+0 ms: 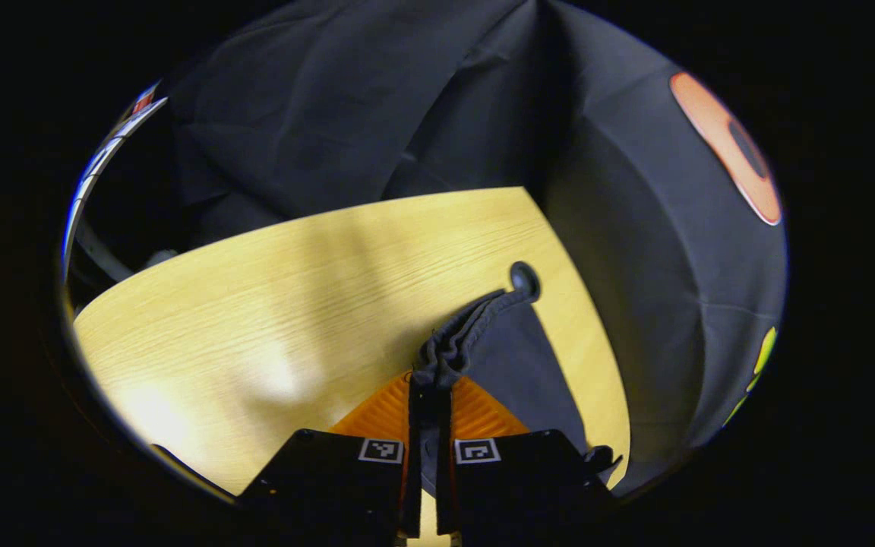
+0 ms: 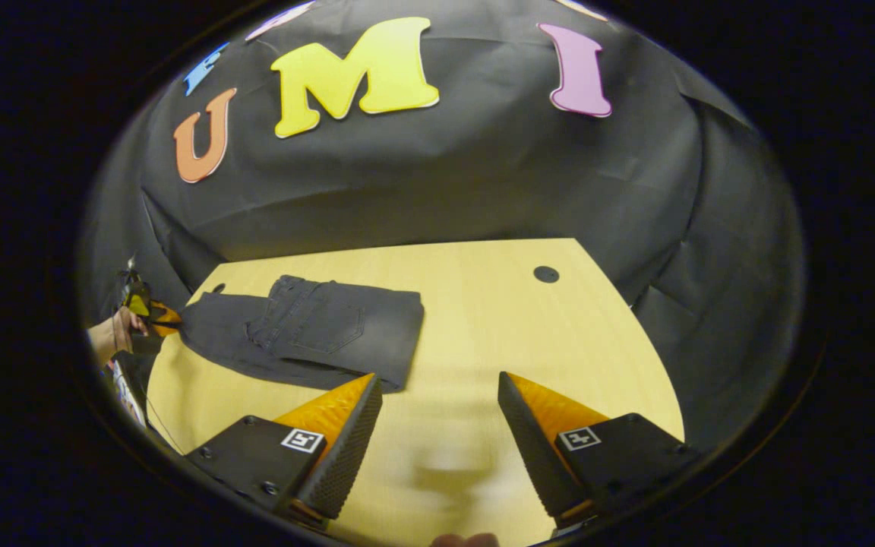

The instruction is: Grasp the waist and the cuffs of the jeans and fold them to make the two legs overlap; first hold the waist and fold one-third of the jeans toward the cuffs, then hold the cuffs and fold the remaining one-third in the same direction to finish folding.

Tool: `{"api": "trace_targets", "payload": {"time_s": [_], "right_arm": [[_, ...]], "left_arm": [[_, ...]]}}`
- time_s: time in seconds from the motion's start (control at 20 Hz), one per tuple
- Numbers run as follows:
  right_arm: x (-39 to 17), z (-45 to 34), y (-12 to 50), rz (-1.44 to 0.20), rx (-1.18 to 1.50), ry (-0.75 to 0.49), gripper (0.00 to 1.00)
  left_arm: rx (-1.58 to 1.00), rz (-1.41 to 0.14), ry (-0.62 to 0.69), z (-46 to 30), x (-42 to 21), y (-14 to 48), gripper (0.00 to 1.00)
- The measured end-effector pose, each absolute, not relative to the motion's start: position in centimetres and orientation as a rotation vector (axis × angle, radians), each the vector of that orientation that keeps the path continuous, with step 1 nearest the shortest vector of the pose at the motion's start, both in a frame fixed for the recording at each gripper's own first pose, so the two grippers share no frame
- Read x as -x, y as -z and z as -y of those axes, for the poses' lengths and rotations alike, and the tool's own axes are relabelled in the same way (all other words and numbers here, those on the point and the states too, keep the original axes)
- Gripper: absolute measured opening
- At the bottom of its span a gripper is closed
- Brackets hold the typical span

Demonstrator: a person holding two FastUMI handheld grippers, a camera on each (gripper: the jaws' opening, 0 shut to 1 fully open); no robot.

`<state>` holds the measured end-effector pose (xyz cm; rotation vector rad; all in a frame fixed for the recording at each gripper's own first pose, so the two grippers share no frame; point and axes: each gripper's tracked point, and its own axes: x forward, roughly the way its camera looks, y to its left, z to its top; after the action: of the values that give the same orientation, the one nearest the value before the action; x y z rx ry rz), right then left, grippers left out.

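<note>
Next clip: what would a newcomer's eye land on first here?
Dark jeans lie partly folded on the pale wooden table, toward its left in the right gripper view. The left gripper is shut on a bunched end of the jeans, while the right gripper hangs open above bare tabletop.

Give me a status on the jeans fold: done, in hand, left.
Done: the jeans lie on the table with the waist end already folded over. In hand: the left gripper is shut on a bunched end, apparently the cuffs; the right gripper hangs open over bare table. Left: carry that end over the folded part.
</note>
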<state>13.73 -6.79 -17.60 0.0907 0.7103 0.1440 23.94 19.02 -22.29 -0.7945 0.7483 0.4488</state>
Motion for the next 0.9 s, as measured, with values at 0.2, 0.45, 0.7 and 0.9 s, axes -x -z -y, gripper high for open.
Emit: {"api": "trace_targets", "payload": {"time_s": [0.2,0.45,0.7,0.9], "right_arm": [[-12.7,8.0,15.8,-0.659,-0.084,-0.142,0.93],[-10.0,9.4,14.6,-0.632,-0.075,-0.145,0.93],[-7.7,12.8,14.2,-0.624,-0.062,-0.114,0.96],[-6.1,17.2,15.2,-0.646,-0.078,-0.051,0.93]], "left_arm": [[0.651,-0.603,-0.288,-14.5,-25.9,13.4,0.1],[0.498,-0.395,-0.064,-2.3,-25.4,1.6,0.09],[0.292,-0.275,0.126,10.8,-24.5,-2.8,0.1],[0.109,-0.252,0.151,19.1,-24.0,0.5,0.09]]}}
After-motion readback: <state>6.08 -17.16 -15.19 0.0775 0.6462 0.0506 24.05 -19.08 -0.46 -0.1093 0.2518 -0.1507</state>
